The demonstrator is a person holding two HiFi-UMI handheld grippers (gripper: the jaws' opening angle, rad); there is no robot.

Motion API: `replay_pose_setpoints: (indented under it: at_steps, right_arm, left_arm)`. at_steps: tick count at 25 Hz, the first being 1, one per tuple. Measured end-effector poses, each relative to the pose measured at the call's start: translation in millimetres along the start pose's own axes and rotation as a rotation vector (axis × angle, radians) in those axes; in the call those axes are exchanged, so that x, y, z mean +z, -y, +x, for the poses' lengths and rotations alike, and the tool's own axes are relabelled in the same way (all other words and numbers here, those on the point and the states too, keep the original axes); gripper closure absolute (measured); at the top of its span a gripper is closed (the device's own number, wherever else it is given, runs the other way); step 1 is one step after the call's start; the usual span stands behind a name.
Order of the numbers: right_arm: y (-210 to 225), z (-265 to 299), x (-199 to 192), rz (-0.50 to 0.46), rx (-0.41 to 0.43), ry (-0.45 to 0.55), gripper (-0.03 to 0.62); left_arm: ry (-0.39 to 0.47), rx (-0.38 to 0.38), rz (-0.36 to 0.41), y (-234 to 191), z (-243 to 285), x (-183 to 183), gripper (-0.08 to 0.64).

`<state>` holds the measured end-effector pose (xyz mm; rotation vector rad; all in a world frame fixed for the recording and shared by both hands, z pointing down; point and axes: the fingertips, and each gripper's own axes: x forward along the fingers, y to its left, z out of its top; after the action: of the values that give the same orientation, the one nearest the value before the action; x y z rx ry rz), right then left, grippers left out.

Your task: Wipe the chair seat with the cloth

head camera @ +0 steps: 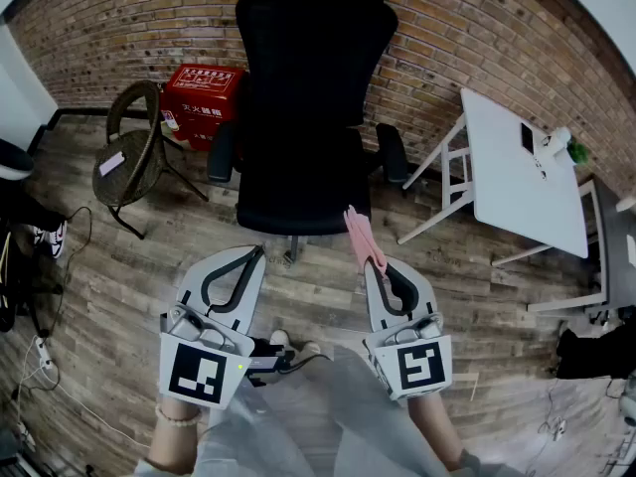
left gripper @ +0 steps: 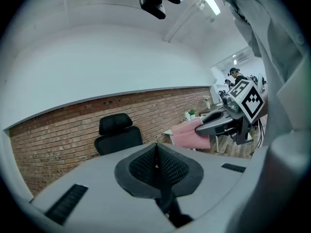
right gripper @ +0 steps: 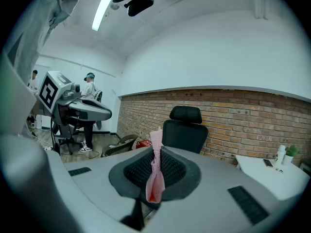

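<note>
A narrow pink cloth (head camera: 360, 238), gathered into a thin crumpled strip, is clamped in the right tool (head camera: 374, 264), whose jaws are closed on it. In the right gripper view the strip is seen rising above the jaws and hanging below them. The cloth is held in the air at about 5 o'clock from the black padded office chair seat (head camera: 298, 189), short of its front edge. The left tool (head camera: 256, 256) is pressed together with nothing between its jaws. A red square box (head camera: 202, 91) is set against the brick wall (head camera: 89, 28) at 11 o'clock; its contents cannot be seen. A white sheet (head camera: 110, 163) is laid in the round wicker chair (head camera: 139, 172).
</note>
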<state>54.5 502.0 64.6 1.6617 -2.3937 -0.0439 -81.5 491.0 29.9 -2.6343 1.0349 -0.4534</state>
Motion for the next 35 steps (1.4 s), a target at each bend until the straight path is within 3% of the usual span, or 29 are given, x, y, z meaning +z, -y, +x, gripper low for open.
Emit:
replay_pose_setpoints:
  at_steps: [11,17,35]
  right_arm:
    - [-5.2,9.0,-1.4,0.002,0.014,-0.015,0.537]
    - [-1.0,16.4,-6.2,0.051,-0.021,-0.045,0.537]
    - [-34.6,46.6,6.2,0.010,-0.081,-0.071,0.537]
  left_arm:
    - [-0.002,-0.006,-0.013,-5.4,5.1,-3.3,0.541]
    - [0.002,-0.019,-0.011,-14.7,7.4,-8.5,0.541]
    - [0.070,-0.064,0.003,-59.3,2.8,-21.7,0.541]
